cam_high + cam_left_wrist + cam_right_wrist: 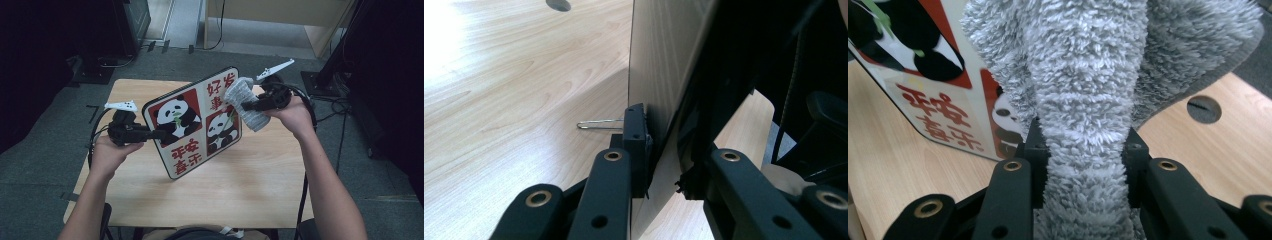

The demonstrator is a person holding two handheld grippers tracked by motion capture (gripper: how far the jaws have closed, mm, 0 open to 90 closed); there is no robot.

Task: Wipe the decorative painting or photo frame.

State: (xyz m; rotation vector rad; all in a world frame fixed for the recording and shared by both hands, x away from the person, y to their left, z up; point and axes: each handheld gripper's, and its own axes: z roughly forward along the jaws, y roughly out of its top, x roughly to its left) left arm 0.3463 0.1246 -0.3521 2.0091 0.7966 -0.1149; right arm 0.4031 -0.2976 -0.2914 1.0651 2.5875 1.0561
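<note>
surface [260, 185] wooden | board [192, 120] tilted on edge over surface, raised | left tool [150, 134] level, clamped on board's left edge | right tool [250, 106] raised, clamped on cloth [245, 102] against board's top right corner

The panda board [192, 122] is a flat board with round corners. It has red squares with black and white pandas and red writing on white. It stands tilted on the wooden table, in the middle of the high view, held up at its left edge. The grey cloth [245, 102] is soft and fluffy. It is bunched up and pressed on the board's top right part, right of the middle.
</note>
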